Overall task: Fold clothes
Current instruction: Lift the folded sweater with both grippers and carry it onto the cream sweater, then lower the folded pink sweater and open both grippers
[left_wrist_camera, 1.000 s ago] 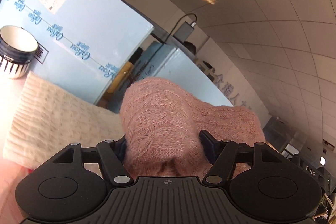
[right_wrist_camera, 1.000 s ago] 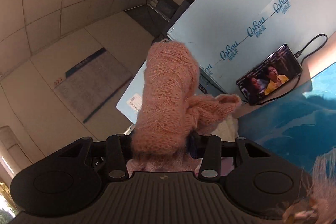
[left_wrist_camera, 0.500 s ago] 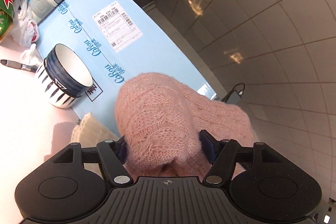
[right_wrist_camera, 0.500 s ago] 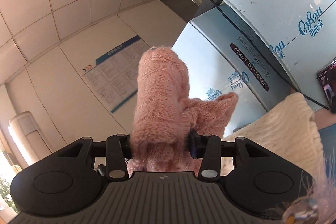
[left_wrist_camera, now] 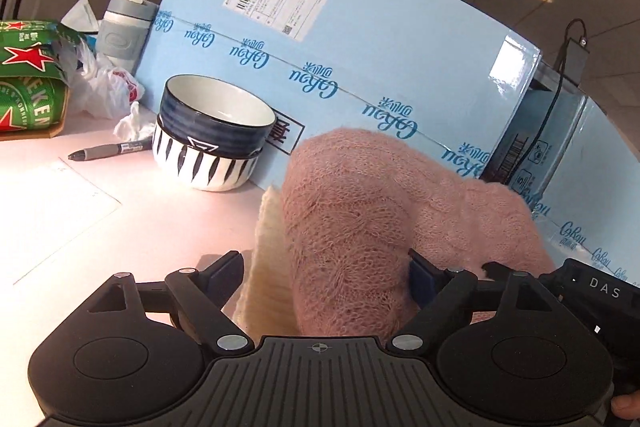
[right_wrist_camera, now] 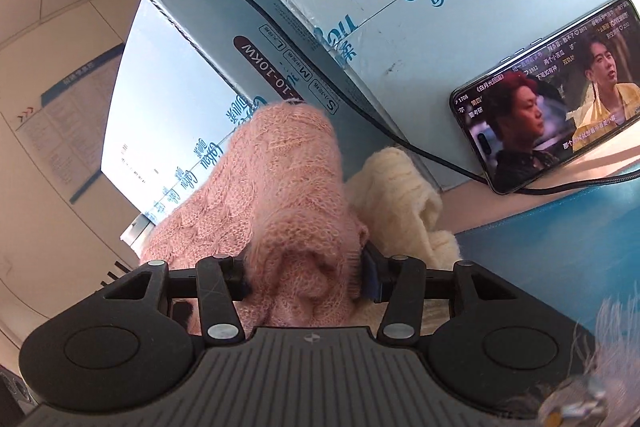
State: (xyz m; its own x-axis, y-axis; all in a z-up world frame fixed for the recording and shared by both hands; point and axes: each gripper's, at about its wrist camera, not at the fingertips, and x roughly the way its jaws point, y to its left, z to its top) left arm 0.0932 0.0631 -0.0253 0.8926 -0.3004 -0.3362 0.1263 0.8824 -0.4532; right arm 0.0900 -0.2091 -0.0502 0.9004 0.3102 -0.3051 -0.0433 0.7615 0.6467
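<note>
Both my hands have swung down and round toward the tabletop, so the ceiling tiles that filled the earlier views have given way to the blue cartons and the things on the table. My left gripper (left_wrist_camera: 326, 267) has let go: its left finger (left_wrist_camera: 224, 269) now stands clear of the pink sweater (left_wrist_camera: 360, 219), with bare table and a strip of the cream knit (left_wrist_camera: 266, 267) showing in the gap, where before both pads were sunk in the wool. Its jaws are opening wide, and the pink fold lies loosely between them, against the right finger only.

My right gripper (right_wrist_camera: 306, 277) is also opening, though far less. The pink sweater (right_wrist_camera: 288, 195) bulges up between its jaws, and the wool fills the gap from pad to pad, so I judge the pinch is only loosening, not yet released.

For the task I read this as the setting-down of a fold: the pink sweater has been carried over and lowered onto the cream knit (right_wrist_camera: 400, 187), which lies ahead of and under my jaws, against the foot of the blue carton (left_wrist_camera: 360, 67). The striped bowl (left_wrist_camera: 212, 143) sits ahead and to the left of my left jaws, and the phone (right_wrist_camera: 552, 99) ahead and to the right of my right ones.
</note>
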